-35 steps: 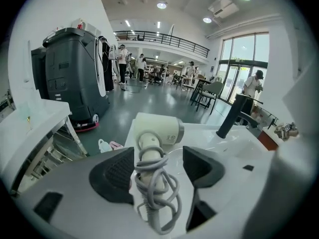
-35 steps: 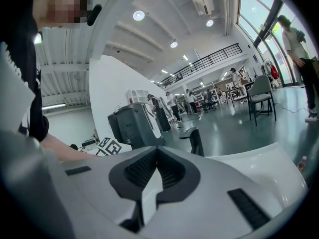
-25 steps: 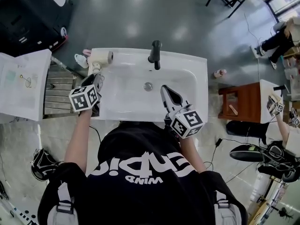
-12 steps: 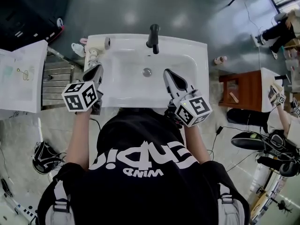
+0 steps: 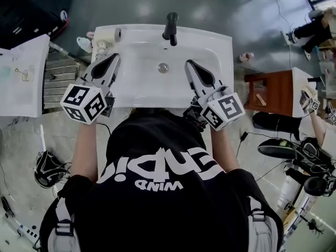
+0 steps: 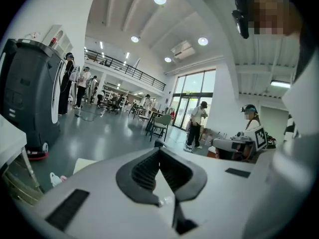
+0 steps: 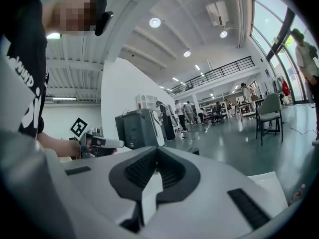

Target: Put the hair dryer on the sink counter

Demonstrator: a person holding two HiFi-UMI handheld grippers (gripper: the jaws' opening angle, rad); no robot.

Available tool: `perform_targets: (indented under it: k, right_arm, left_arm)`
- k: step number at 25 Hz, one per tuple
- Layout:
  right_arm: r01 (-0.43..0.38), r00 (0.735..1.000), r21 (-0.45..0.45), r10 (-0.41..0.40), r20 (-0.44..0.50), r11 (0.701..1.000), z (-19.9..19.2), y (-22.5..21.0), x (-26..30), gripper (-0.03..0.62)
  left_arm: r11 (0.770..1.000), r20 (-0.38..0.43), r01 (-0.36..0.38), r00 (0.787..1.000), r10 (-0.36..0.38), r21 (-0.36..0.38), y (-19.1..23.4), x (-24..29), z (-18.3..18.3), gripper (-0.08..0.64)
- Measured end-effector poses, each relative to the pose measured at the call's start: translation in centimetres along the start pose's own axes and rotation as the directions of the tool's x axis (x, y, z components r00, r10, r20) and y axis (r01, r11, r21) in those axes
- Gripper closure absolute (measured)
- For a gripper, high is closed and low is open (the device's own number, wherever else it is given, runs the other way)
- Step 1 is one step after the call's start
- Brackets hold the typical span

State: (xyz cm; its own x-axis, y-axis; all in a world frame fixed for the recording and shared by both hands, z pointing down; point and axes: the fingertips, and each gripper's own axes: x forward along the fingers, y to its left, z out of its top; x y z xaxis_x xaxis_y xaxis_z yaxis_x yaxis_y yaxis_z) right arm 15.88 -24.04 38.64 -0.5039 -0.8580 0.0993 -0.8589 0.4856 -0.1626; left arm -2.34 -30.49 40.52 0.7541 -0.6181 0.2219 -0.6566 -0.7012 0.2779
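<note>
The dryer [image 5: 107, 35] lies on the sink [image 5: 223, 54] counter, and we grip nothing.
It is white and rests on the counter's back left corner, left of the faucet [image 5: 170, 27]. We hold the left gripper [image 5: 112, 58] over the counter's left side, nearer to us than the dryer and clear of it, its jaws pressed together on nothing. We hold the right gripper [image 5: 189, 63] over the right half of the basin, its jaws also together with nothing between them. Both point away from us, toward the back of the sink.
</note>
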Motion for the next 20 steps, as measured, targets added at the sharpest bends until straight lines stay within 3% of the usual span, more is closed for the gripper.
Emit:
perform_targets:
  k: [5,12,20]
  right_arm:
    - [-0.012,1.000,-0.051,0.013,0.024,0.999,0.5,0.3,-0.4,0.574]
    - [-0.034,0.997,-0.059,0.039,0.070,0.998,0.4,1.2,-0.6,0.574]
    - [-0.017,0.996,-0.054,0.021,0.086,0.998,0.4,0.9,-1.2,0.574]
  left_arm:
    - [0.997,0.079,0.045,0.996,-0.051,0.069,-1.2,-0.2,1.3,0.541]
    - [0.986,0.127,0.075,0.987,-0.095,0.152,-2.2,-0.4,1.8,0.541]
    - [0.985,0.105,0.081,0.990,-0.098,0.152,-2.7,-0.4,0.5,0.540]
